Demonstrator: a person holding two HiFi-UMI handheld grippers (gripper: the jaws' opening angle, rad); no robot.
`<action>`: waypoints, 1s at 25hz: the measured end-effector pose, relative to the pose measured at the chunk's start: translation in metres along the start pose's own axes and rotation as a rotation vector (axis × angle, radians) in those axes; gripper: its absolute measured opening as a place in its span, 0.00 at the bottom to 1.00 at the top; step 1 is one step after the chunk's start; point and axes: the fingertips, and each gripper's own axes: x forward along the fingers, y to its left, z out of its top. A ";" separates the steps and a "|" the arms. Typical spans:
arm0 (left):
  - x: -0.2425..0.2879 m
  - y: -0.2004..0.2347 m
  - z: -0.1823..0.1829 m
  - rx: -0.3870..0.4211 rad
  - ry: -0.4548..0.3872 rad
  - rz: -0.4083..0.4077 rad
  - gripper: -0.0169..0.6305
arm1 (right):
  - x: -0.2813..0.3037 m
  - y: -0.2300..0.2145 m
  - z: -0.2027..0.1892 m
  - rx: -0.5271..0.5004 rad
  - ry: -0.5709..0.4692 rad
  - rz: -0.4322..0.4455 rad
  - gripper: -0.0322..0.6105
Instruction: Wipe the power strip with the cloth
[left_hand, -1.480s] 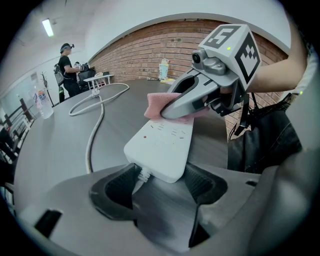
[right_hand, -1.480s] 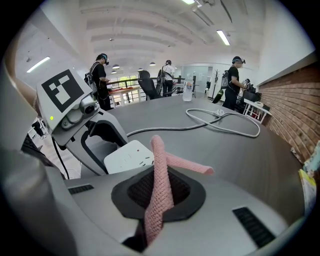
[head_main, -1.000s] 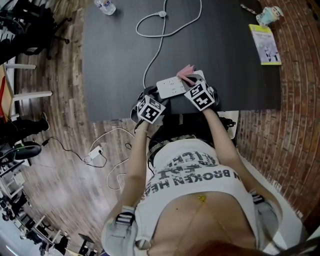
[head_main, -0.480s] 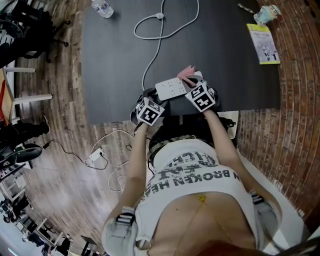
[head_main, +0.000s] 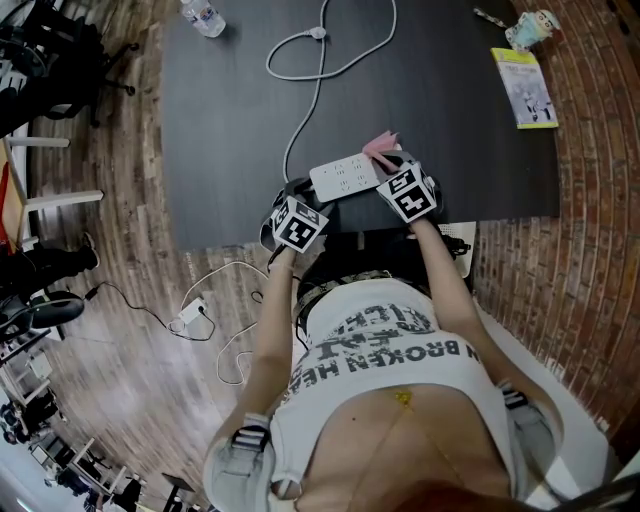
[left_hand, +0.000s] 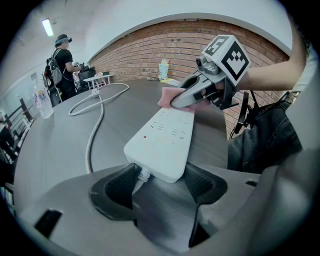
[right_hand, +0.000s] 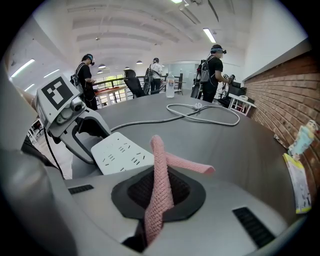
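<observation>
- Grip: left gripper (left_hand: 161, 176) clamped white plastic power strip (left_hand: 162, 140) by its cord end on dark table (head_main: 230, 120); right gripper (right_hand: 160, 195) pinched pink knitted cloth (right_hand: 159, 162) at its far end.
- Risk: thin cloth could slip, gripper scraping sockets.

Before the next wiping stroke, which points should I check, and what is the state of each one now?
1. Cloth held in the right gripper: ok, it is pinched between the jaws.
2. Power strip steadied: ok, the left gripper is shut on its cable end.
3. Cloth touching the strip: cannot tell. It sits at the far end, but the contact is hidden.
4. Cable out of the wiping path: ok, it loops away across the table.
5. Other things clear of the strip: ok, the bottle and the booklet lie far off.
</observation>
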 end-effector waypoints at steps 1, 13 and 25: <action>0.000 0.000 0.000 0.000 0.000 0.000 0.47 | -0.001 -0.002 -0.001 0.004 0.002 -0.006 0.07; 0.000 0.000 0.001 0.001 -0.003 -0.001 0.47 | -0.006 -0.022 -0.014 0.061 -0.006 -0.052 0.08; -0.001 0.000 0.000 0.000 -0.002 0.000 0.47 | -0.015 -0.038 -0.019 0.093 -0.013 -0.097 0.07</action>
